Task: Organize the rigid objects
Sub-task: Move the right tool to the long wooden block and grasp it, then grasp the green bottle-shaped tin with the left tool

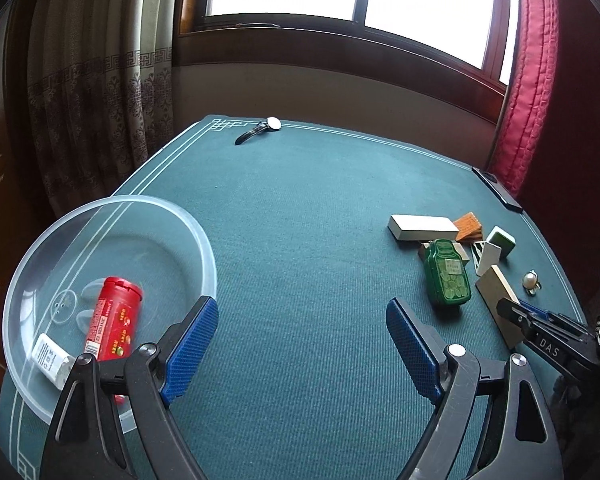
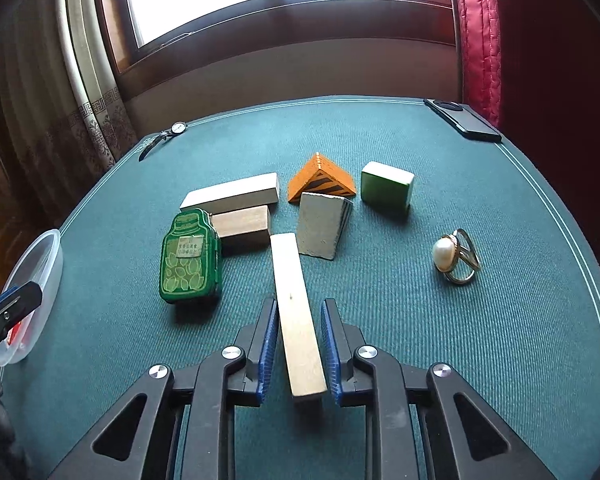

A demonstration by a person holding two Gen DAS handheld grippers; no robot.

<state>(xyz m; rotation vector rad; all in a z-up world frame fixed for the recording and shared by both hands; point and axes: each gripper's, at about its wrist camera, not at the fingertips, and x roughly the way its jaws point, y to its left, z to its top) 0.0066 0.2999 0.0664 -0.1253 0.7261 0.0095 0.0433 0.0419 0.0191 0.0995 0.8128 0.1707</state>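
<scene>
Right hand-held gripper (image 2: 300, 344) straddled the wooden plank (image 2: 298, 320), jaws narrow, contact unclear; off-centre grip risked pivoting into the green tin (image 2: 190, 258) at 10 o'clock; left hand-held gripper (image 1: 300, 344) wide, empty.

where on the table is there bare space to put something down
Bare green felt runs from the clear plastic bowl to the green jar-shaped tin, back toward the wristwatch. Crowded: the blocks around the long pale wooden block.
</scene>
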